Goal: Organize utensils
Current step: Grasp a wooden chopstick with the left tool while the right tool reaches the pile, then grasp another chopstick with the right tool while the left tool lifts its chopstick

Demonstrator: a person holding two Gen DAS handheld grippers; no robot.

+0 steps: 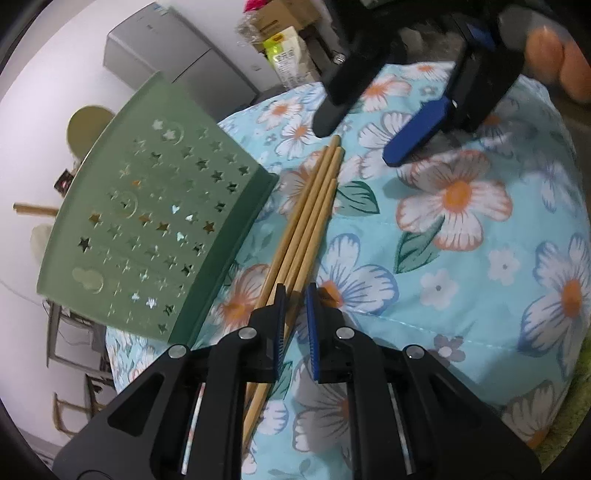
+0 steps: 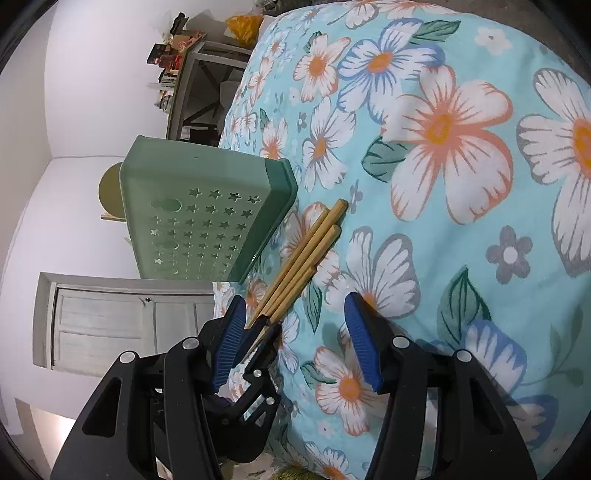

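Several bamboo chopsticks (image 1: 314,206) lie bundled on the floral cloth (image 1: 461,258), next to a green holder with star-shaped holes (image 1: 155,218). My left gripper (image 1: 295,317) is shut on the chopsticks near their thin ends. My right gripper (image 1: 354,144) is open and hovers over the chopsticks' far thick ends. In the right wrist view the right gripper (image 2: 295,332) is open and empty, with the chopsticks (image 2: 306,251) ahead of it, the holder (image 2: 199,218) to their left and the left gripper (image 2: 255,339) gripping their near ends.
The floral cloth (image 2: 443,184) covers a soft rounded surface. A grey cabinet (image 1: 177,55) and boxes (image 1: 284,33) stand behind. A door (image 2: 110,321) and a shelf unit (image 2: 199,88) show beyond the cloth's edge.
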